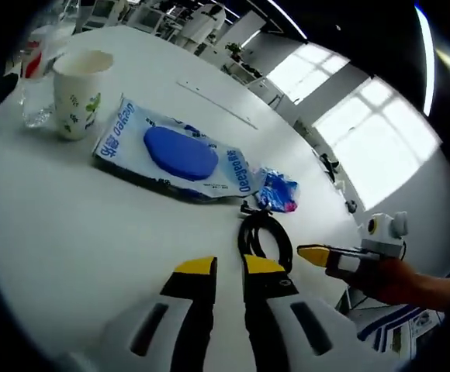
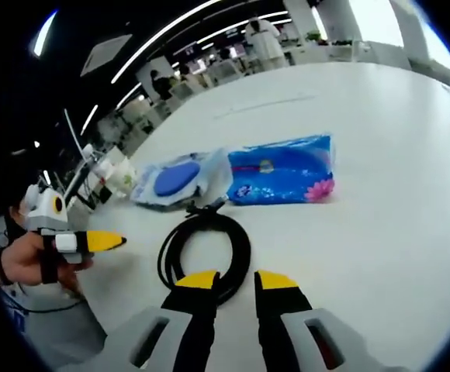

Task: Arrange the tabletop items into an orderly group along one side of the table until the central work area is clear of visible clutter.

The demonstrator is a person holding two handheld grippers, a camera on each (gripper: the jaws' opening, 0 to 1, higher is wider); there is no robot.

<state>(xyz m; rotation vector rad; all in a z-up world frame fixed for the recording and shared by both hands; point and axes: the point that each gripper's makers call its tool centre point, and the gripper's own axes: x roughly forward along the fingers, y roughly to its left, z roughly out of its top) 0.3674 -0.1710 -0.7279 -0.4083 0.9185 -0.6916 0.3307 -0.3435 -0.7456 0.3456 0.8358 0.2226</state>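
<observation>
In the left gripper view, a paper cup (image 1: pixel 81 91) with a green leaf print stands upper left on the white table (image 1: pixel 70 225), its inside hidden; a clear plastic item behind it is hard to make out. Right of it lies a wipes pack (image 1: pixel 174 153) with a blue lid, its print not clearly readable, then a small blue tissue pack (image 1: pixel 275 191) and a coiled black cable (image 1: pixel 262 236). The left gripper (image 1: pixel 227 269) hovers with jaws slightly apart, empty. In the right gripper view, the right gripper (image 2: pixel 236 280) is open over the cable.
</observation>
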